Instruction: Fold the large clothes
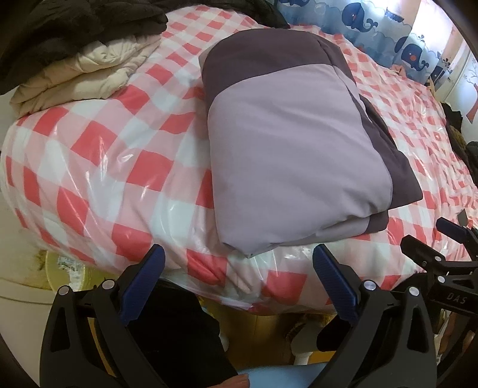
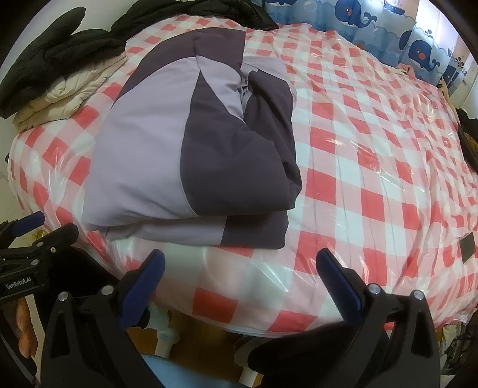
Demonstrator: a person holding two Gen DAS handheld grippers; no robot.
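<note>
**Q.** Where did the garment lie, and how did the claws stand?

**A.** The folded purple jacket point(image 1: 286, 143) lay at the centre of the left wrist view and at centre-left of the right wrist view, on the bed point(image 2: 373, 185) with its plastic-covered red-and-white check. The left claw point(image 1: 239, 286) and the right claw point(image 2: 240, 286) were both spread wide at the bottom of their frames, holding nothing and clear of the cloth, off the near edge of the bed.

**Q.** What could go wrong from here?

**A.** The fold appeared complete but loosely stacked: in the right wrist view the dark upper layer point(image 2: 239, 155) bulged over the lower layer point(image 2: 185, 232). A grip on the top layer alone would probably peel the stack open. The glossy plastic looked slippery, so a sideways push might slide the bundle towards the near edge. Padded fabric tends to spring back, and the bundle could puff open unaided.

**Q.** Were there other hazards?

**A.** A cream garment point(image 1: 86, 71) and black clothing point(image 1: 59, 27) sat at the upper left; a careless sweep could disturb them.
</note>
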